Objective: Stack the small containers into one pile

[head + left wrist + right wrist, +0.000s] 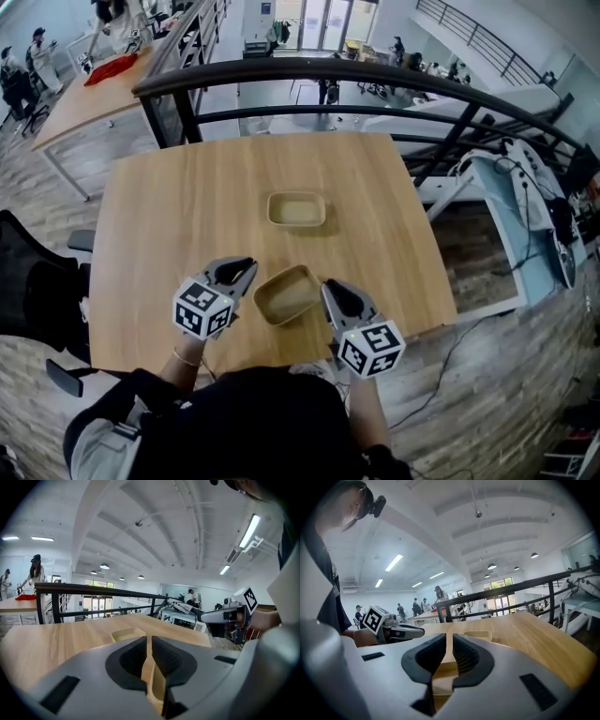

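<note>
Left gripper (pixel 149 642): the two dark ribbed pads (pixel 131 660) stand almost together, only a thin slit between them. In that slit sits the tan wall of the near container (pixel 156 683), and the pads are clamped on it.

Right gripper (pixel 449 648): its pads (pixel 466 656) are likewise nearly closed, gripping the opposite wall of the same container, whose tan rim shows between and below them.

In the head view the near container (pixel 286 293) hangs between the two grippers, the left gripper (pixel 246 270) on its left rim and the right gripper (pixel 330 289) on its right rim. It is open side up and turned at an angle to the table's edges, over the near part of the table (pixel 169 206). Whether its base clears the wood cannot be told.

The far container (pixel 296 208), of the same tan colour and rounded rectangular shape, sits open side up on the middle of the table, well apart from the held one. Each gripper view shows it beyond the jaw tips.

Each gripper bears a cube with square markers (pixel 201 309), and a hand holds each gripper from behind. A dark railing (pixel 328 70) runs past the table's far edge.
</note>
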### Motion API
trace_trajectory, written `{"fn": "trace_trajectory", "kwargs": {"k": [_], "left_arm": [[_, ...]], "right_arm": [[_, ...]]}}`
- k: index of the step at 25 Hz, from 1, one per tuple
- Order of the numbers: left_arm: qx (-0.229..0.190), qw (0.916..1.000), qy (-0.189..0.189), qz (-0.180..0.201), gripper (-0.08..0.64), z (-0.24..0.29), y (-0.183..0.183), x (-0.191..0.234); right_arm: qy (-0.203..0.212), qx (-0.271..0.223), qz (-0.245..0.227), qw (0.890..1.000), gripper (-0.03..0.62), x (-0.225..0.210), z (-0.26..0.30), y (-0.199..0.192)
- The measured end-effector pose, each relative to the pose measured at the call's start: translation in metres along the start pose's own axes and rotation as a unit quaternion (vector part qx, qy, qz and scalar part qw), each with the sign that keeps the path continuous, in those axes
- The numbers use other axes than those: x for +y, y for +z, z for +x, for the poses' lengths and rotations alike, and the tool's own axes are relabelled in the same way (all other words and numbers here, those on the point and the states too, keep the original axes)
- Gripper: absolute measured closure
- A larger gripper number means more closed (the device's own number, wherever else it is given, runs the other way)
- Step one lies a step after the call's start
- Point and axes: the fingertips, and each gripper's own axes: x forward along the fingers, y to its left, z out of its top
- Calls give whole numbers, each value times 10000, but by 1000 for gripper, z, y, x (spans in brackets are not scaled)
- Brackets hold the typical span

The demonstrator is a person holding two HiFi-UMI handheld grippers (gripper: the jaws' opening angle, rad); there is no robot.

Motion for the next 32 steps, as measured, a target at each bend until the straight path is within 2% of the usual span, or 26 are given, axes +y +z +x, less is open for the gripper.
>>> {"fn": "trace_trajectory", "kwargs": {"k": [6,10,15,26,32], "left_arm": [[1,9999,155,-14,520,-2,-1,14],[-29,9994,356,-38,520,0,3,29],[-154,9981,358,-471,520,12,12,38],[81,9953,733,-622,518,46,17,59],[256,9941,889,-562,508,65,17,64]], "right_arm": [[-52,-32,123,9999,555,-9,14,6],[65,-86,83,9999,555,-19,32,16],[106,-78,135,9998,555,-41,52,27],[424,157,144,9989,554,-82,86,32],[531,253,166,9981,552,-101,98,30]]}}
